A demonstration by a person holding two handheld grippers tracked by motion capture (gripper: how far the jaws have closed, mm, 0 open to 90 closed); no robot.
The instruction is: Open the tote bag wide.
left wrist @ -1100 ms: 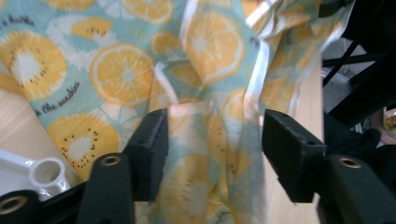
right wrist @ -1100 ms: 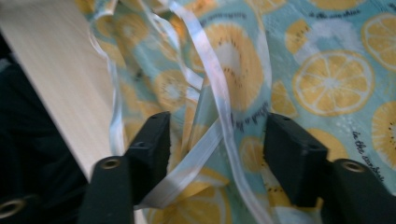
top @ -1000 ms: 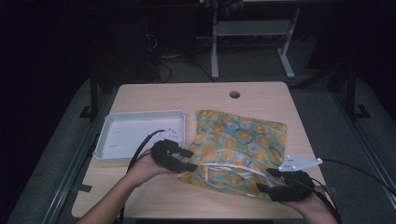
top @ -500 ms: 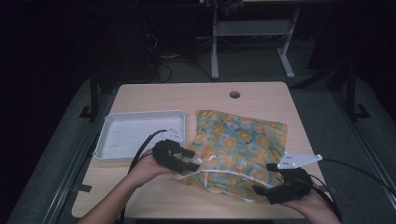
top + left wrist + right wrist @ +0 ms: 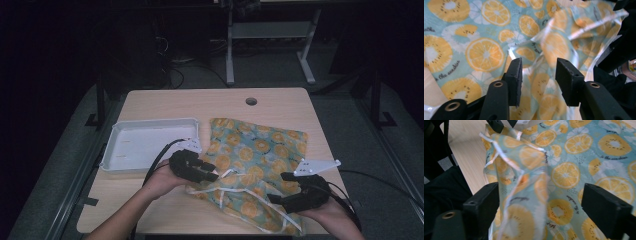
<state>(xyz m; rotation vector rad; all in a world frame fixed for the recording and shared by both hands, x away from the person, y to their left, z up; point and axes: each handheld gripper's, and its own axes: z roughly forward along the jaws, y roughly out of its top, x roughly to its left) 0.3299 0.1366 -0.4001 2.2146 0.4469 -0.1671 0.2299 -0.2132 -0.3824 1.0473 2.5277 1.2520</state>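
A light-blue cloth (image 5: 260,147) printed with orange slices lies on the right half of the table, its near edge rumpled with white ties trailing. My left gripper (image 5: 214,175) is at the cloth's near left corner. In the left gripper view its jaws (image 5: 539,67) straddle a raised fold of the cloth (image 5: 484,52); they have just been closing, but gaps remain at both pads. My right gripper (image 5: 280,188) is at the near right edge. Its jaws (image 5: 541,195) stand wide around a ridge of cloth (image 5: 579,147), having just narrowed slightly without touching it.
A white tray (image 5: 150,121) sits on the left of the wooden table (image 5: 200,102), just beyond my left hand. A round cable hole (image 5: 251,101) is near the far edge. Dark floor and a metal stand lie beyond the table.
The near edge of the cloth has bunched up a little more between the two grippers. Both hands have stayed nearly where they were.
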